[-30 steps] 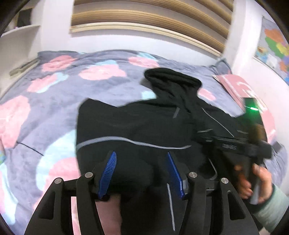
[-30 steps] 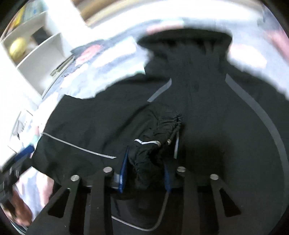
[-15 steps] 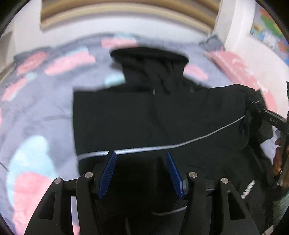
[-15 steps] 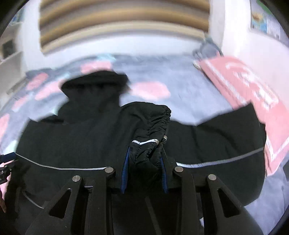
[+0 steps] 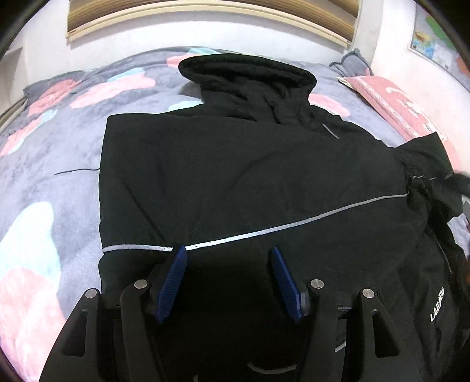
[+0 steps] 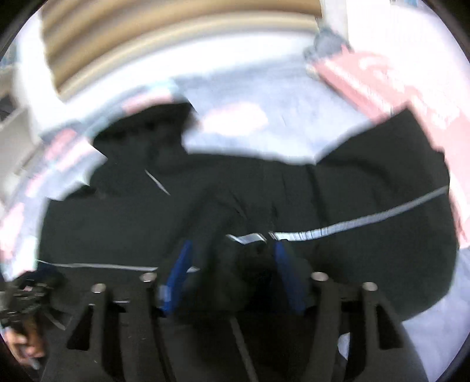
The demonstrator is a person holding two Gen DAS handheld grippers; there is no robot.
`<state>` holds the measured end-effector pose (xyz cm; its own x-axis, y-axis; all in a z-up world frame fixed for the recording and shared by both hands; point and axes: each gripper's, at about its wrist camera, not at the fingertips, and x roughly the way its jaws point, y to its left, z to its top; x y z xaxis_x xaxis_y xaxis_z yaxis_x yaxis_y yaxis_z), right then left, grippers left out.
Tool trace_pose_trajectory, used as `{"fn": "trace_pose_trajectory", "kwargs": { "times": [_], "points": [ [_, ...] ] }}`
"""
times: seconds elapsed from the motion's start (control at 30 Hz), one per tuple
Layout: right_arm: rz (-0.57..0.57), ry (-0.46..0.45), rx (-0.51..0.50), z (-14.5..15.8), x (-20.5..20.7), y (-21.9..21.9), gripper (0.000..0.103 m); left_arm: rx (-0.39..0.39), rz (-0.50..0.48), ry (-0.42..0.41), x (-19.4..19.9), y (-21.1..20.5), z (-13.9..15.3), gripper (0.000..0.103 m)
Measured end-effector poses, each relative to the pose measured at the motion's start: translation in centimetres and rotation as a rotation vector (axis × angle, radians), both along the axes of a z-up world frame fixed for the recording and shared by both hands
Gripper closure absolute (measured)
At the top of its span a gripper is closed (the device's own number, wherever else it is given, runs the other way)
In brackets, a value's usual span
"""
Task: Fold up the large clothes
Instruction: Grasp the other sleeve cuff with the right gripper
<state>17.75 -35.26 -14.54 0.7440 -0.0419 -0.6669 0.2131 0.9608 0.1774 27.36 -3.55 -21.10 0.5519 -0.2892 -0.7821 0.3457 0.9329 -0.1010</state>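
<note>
A large black hooded jacket (image 5: 249, 182) with a thin grey reflective stripe lies spread on the bed, hood toward the headboard. My left gripper (image 5: 227, 252) is open and hovers just above its near hem, holding nothing. In the blurred right wrist view the jacket (image 6: 117, 223) fills the lower half. My right gripper (image 6: 232, 249) has its jaws apart, with the bunched sleeve cuff (image 6: 249, 252) lying loose between the blue pads. That sleeve end also shows at the right edge of the left wrist view (image 5: 426, 191).
The bed has a grey blanket (image 5: 53, 164) with pink and pale blue blotches. A pink pillow (image 5: 405, 100) lies at the right by the wall. The headboard (image 5: 205, 14) and wall stand behind. The other hand-held gripper (image 6: 26, 293) shows at lower left of the right wrist view.
My right gripper carried the sleeve cuff to the right across the jacket and its jaws have opened. My left gripper has swung to face the jacket squarely and stays open.
</note>
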Motion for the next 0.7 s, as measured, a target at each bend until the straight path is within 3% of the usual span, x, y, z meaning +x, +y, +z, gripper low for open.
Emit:
{"fn": "trace_pose_trajectory", "kwargs": {
  "times": [0.07,0.13,0.2,0.3,0.33,0.37,0.53,0.7],
  "points": [
    [0.045,-0.032,-0.04,1.6,-0.2,1.9,0.034,0.009,-0.001,-0.011,0.3,-0.1,-0.1,0.04],
    [0.083,0.0,-0.083,1.4,0.4,3.6,0.034,0.017,-0.001,-0.03,0.0,-0.3,-0.2,0.04],
    [0.095,0.061,-0.12,-0.6,1.5,4.7,0.034,0.012,0.0,-0.04,-0.1,-0.3,-0.2,0.04],
    [0.072,0.225,-0.084,-7.0,3.7,4.2,0.034,-0.005,-0.003,-0.047,-0.2,-0.1,-0.3,0.039],
    [0.071,0.202,-0.084,-7.7,3.6,4.1,0.033,-0.003,-0.004,-0.048,-0.2,-0.1,-0.3,0.039],
    [0.068,0.167,-0.103,-7.7,3.3,4.3,0.033,0.005,-0.004,-0.051,-0.2,-0.2,-0.3,0.039],
    [0.071,0.162,-0.137,-7.2,2.5,4.8,0.032,0.031,-0.001,-0.054,-0.3,-0.6,-0.3,0.039],
    [0.131,0.119,-0.138,-3.9,-0.3,4.7,0.032,0.114,0.013,-0.025,-0.9,-1.9,1.4,0.039]
  ]
}}
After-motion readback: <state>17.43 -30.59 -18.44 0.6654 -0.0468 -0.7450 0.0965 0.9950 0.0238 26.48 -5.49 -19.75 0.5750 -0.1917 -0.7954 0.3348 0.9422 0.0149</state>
